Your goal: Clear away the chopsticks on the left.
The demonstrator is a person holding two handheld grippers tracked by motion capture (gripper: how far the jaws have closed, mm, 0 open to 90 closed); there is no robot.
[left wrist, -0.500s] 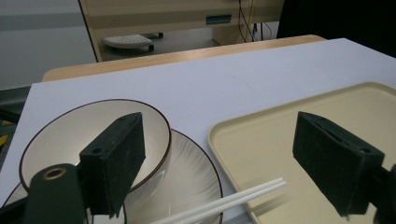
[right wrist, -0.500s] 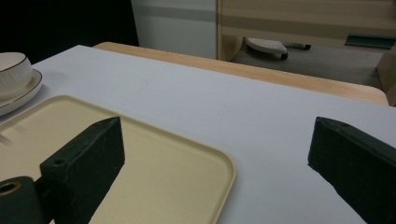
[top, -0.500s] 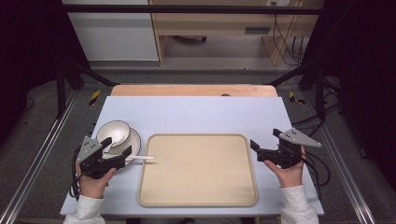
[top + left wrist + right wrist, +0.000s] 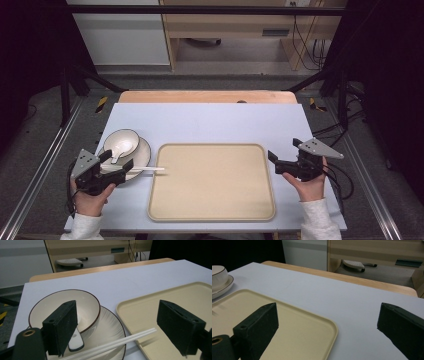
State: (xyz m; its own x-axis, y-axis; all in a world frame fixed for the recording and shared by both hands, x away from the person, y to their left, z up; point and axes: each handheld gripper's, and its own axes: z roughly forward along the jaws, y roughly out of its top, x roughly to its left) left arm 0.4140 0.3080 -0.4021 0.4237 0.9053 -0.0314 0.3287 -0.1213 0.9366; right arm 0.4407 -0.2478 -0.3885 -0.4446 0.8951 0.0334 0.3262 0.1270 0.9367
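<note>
Since half a second ago little has shifted: the left hand-held gripper [image 4: 119, 161] hangs released over the white chopsticks [image 4: 117, 343] resting across the plate [image 4: 142, 155] and onto the empty tray [image 4: 212, 215], the right hand-held gripper [image 4: 274, 159] released beside it, so a pickup probably comes next.

The high view looks forward and down from above the person's side, taking in the whole table [image 4: 210, 120], with the floor and a cabinet in the upper part of the frame. The left gripper view sits low and close, looking between its own jaws across the plate [image 4: 112, 330] and bowl [image 4: 85, 302] toward the tray [image 4: 150, 312] at right. The right gripper view, equally low, faces over the tray [image 4: 307, 327] corner toward the table's far edge; the plate [image 4: 222, 287] and bowl [image 4: 218, 271] show at its left edge. All three views share the tray and the dishes.
</note>
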